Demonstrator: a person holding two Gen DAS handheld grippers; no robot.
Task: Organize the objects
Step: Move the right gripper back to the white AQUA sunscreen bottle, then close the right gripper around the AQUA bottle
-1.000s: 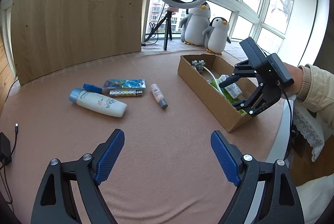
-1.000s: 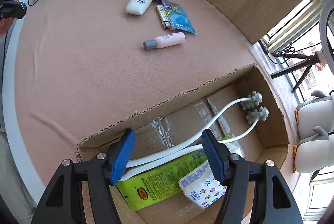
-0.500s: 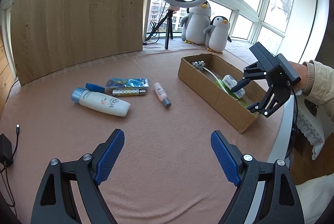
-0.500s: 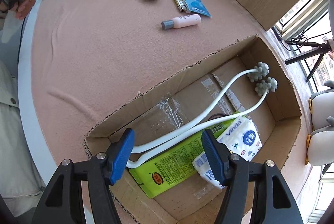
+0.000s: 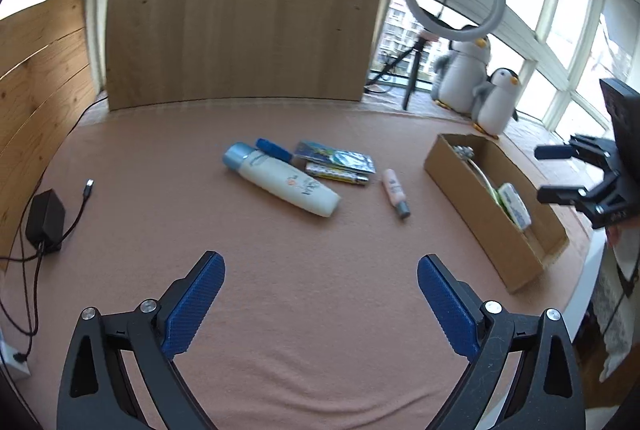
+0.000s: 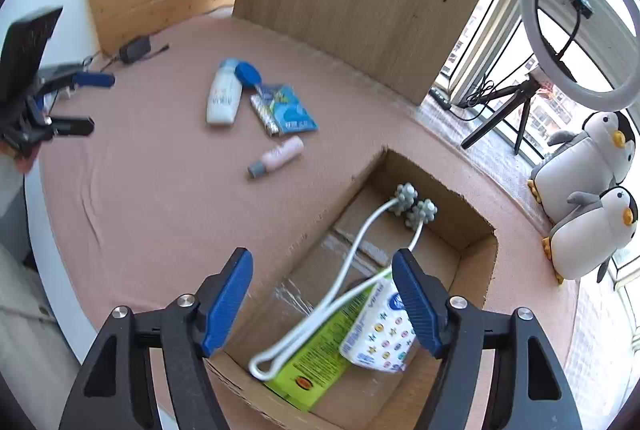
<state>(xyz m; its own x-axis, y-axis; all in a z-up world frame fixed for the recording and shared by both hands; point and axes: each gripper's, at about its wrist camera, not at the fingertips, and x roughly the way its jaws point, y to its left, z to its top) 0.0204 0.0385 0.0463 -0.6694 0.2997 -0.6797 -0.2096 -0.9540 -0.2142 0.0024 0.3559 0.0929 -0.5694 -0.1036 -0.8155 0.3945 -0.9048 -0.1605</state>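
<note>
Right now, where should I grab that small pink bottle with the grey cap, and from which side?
Take the pink bottle across its middle, coming from above with the jaws straddling its narrow width. It lies flat on the cloth, apart from the other things, so both long sides look free.

right gripper (image 6: 322,296) lifted off the box (image 6: 472,248) (jaws widened, empty).

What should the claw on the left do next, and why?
Probably reach forward to the small pink bottle. The left claw is open and empty; its jaws have just been opening. The cardboard box already holds a tissue pack, but the pink bottle, the white lotion bottle and others lie loose on the cloth, and the pink one lies nearest the box.
</note>
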